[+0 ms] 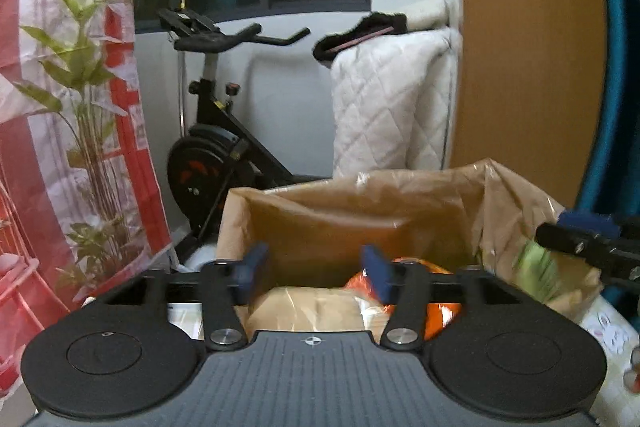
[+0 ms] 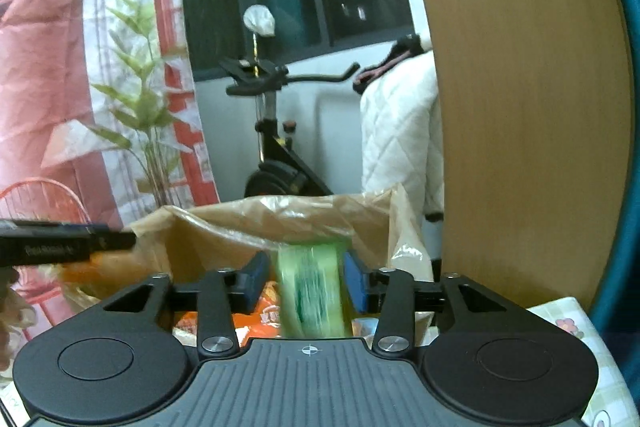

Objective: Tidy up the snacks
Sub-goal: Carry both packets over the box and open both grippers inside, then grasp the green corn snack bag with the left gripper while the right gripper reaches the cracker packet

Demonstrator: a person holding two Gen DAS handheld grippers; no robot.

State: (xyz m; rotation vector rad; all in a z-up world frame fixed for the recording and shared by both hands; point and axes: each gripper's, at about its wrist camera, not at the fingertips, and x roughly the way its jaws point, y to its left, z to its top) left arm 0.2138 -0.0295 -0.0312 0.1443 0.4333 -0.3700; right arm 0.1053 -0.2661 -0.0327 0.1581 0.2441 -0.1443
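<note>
We held both grippers side by side over the open brown paper bag (image 1: 360,211), each pointing forward and tipped slightly downward toward its mouth. Our left gripper (image 1: 316,267) had its blue fingers (image 1: 256,263) spread well apart with nothing between them; below the gap lay an orange snack packet (image 1: 436,307) and a tan wrapped package (image 1: 312,307) inside the bag. Our right gripper (image 2: 307,281) hung over the right part of the bag, and in the left wrist view its black fingertip came in from the right edge, level with the bag's crumpled right rim. A green snack packet (image 2: 312,291), streaked by blur, stood upright in the gap between the right fingers (image 2: 356,283); the pads looked just clear of its sides rather than pressing, so we read them as open, though the blur left the contact uncertain. Orange packets (image 2: 264,315) showed in the bag under it. The bag stood on a surface covered by a patterned cloth (image 2: 568,323), near its far edge. Behind it were an exercise bike (image 1: 216,131), a white quilted cover (image 1: 392,107), a wooden panel (image 1: 528,67) and a leafy plant (image 1: 80,87).
</note>
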